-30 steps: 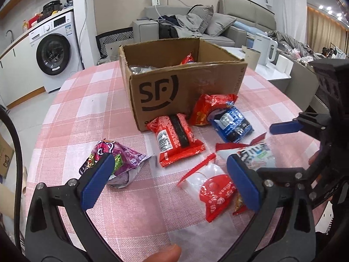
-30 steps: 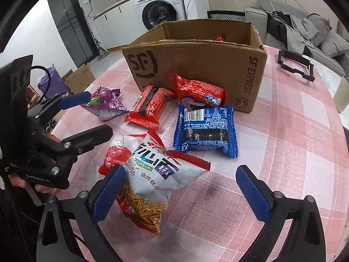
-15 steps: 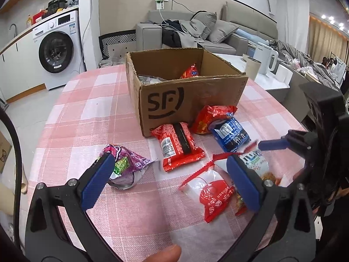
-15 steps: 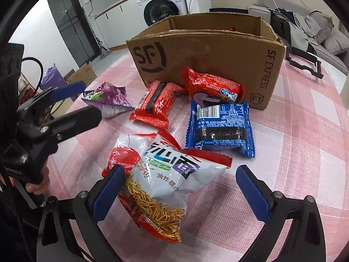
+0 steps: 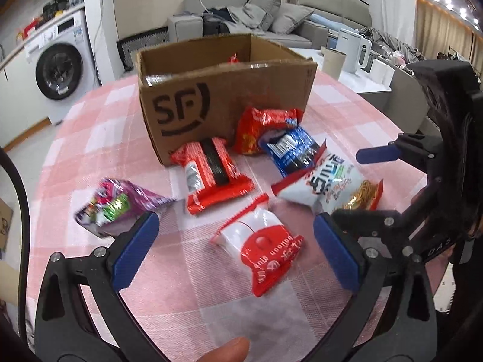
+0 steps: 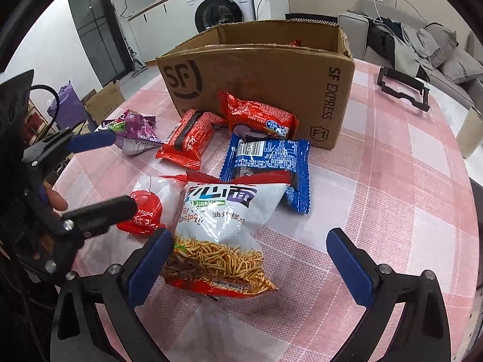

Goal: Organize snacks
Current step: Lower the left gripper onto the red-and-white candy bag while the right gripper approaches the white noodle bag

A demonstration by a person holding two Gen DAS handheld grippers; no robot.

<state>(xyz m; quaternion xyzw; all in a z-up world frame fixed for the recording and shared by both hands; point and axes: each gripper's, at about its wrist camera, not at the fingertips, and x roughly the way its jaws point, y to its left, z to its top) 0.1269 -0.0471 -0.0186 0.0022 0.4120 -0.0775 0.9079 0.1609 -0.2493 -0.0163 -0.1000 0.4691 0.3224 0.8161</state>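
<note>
While jaws agape: left gripper (image 5: 235, 253) low.

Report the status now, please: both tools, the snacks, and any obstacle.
Left tool open, right tool open, both empty. Six snack packs on table, outside box. Nothing in the way.

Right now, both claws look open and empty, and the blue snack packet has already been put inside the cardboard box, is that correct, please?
Not quite. The blue snack packet is not inside the cardboard box; it lies on the tablecloth in front of it, partly under the noodle bag, as the right wrist view shows. The rest holds: the left claw and right claw are open and empty.
</note>
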